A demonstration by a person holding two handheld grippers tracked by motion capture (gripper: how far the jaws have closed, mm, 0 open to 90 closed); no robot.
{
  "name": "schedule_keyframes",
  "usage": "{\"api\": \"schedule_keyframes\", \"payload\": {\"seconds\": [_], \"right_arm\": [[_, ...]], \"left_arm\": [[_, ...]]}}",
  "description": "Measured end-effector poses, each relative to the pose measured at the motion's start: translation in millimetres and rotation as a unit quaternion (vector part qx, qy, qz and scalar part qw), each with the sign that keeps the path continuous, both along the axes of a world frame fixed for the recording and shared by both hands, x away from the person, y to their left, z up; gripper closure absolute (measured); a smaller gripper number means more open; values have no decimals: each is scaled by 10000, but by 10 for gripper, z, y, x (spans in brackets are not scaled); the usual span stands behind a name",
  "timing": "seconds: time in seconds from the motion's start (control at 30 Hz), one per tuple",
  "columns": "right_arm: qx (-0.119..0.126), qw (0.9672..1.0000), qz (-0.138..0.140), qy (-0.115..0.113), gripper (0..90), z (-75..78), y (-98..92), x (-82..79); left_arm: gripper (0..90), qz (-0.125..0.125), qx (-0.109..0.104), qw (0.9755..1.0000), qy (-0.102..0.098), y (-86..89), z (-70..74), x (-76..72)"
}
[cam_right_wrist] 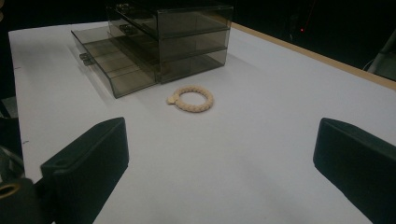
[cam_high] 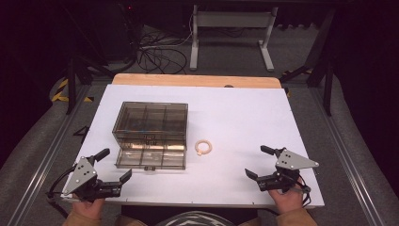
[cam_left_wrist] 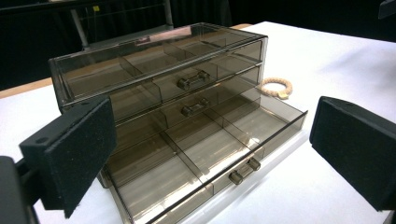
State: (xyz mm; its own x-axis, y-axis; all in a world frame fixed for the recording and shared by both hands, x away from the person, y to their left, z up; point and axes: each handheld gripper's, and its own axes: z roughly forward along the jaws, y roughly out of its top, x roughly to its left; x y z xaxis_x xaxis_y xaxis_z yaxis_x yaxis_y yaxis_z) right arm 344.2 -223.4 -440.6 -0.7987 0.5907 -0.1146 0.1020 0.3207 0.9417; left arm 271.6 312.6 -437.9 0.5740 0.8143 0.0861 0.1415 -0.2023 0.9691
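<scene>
A smoky transparent drawer box [cam_high: 150, 123] with three drawers stands left of the table's middle. Its bottom drawer [cam_high: 150, 159] is pulled out toward me and looks empty [cam_left_wrist: 201, 158]. Just right of the box lies a cream beaded ring [cam_high: 203, 147], also seen beyond my right jaws [cam_right_wrist: 191, 99] and past the box's corner [cam_left_wrist: 276, 87]. My left gripper [cam_high: 114, 165] rests open near the front left corner, aimed at the drawers, its jaws wide apart [cam_left_wrist: 212, 158] with nothing gripped. At the front right my right gripper [cam_high: 260, 162] is open too, jaws empty [cam_right_wrist: 219, 163].
The white tabletop [cam_high: 244, 117] has a wooden strip [cam_high: 197, 80] along its far edge. Beyond it stand a white desk frame [cam_high: 230, 37] and a tangle of cables [cam_high: 155, 56] on the floor. Metal rails run along both sides of the table.
</scene>
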Motion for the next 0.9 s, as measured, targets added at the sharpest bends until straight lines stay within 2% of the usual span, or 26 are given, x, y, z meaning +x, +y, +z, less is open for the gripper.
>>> {"api": "schedule_keyframes", "payload": {"seconds": [0.9], "right_arm": [[15,10000,3,53,41,13,16,12]], "left_arm": [[14,31,25,10000,-10,1,0,-2]]}}
